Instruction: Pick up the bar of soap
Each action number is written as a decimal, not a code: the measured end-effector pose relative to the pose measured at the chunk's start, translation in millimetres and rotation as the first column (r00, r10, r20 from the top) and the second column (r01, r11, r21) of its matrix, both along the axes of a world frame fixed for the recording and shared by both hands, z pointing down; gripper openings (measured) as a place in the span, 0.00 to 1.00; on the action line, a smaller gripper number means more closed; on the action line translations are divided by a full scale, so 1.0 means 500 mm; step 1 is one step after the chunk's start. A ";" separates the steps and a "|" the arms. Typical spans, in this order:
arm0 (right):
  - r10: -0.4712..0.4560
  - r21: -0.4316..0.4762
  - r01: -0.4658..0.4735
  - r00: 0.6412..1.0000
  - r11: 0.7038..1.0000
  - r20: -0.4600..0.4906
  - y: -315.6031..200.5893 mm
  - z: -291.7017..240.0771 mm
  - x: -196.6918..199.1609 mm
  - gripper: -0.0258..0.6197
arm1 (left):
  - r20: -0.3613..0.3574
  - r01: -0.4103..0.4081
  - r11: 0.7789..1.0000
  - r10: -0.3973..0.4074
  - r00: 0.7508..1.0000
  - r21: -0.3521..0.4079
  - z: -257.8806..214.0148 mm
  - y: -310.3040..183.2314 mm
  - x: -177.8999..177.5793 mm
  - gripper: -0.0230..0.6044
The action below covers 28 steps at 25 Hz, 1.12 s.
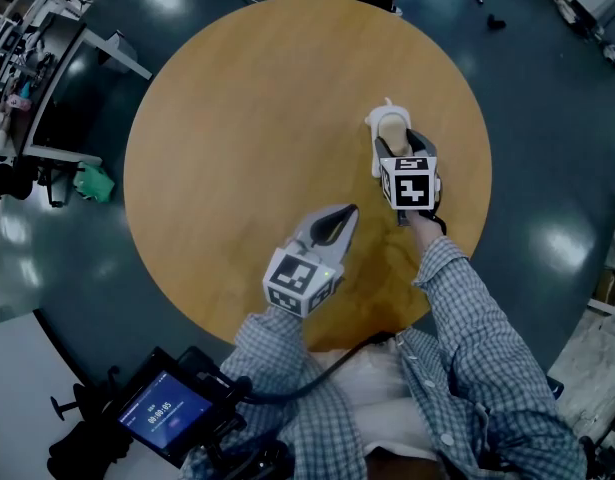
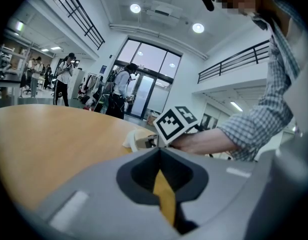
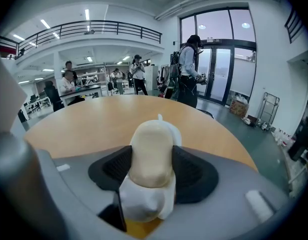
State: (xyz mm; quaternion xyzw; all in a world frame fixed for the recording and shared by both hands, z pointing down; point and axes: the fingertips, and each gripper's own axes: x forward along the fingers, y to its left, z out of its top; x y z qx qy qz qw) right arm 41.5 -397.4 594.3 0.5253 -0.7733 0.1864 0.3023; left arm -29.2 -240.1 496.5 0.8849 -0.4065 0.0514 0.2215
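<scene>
The beige bar of soap (image 1: 392, 130) stands on a white soap dish (image 1: 373, 122) at the right side of the round wooden table (image 1: 237, 118). My right gripper (image 1: 392, 146) reaches over it from the near side. In the right gripper view the bar of soap (image 3: 151, 146) sits between the two dark pads (image 3: 190, 171) and touches both, with the white soap dish (image 3: 143, 201) under it. My left gripper (image 1: 345, 213) hovers nearer the front edge, jaws together and empty. In the left gripper view its closed tips (image 2: 159, 151) point toward the soap dish (image 2: 131, 137).
A handheld device with a lit screen (image 1: 167, 408) is at the lower left, off the table. Dark floor surrounds the table, with a green object (image 1: 95, 181) and desks at the left. Several people (image 3: 186, 69) stand beyond the table's far edge.
</scene>
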 end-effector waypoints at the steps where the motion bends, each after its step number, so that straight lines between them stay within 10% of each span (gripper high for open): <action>1: 0.002 0.002 -0.002 1.000 1.000 0.008 0.000 -0.003 0.001 0.44 | 0.000 0.002 1.000 -0.002 1.000 0.000 -0.002 -0.001 0.000 0.03; 17: -0.004 0.117 -0.021 0.978 0.993 0.210 0.059 -0.127 -0.005 0.44 | -0.036 -0.003 0.999 0.005 0.999 0.052 -0.024 0.011 0.000 0.03; 28: -0.061 0.242 -0.076 0.857 0.967 0.511 0.284 -0.389 0.037 0.44 | -0.053 0.021 0.991 -0.014 0.999 0.130 -0.115 0.084 -0.006 0.03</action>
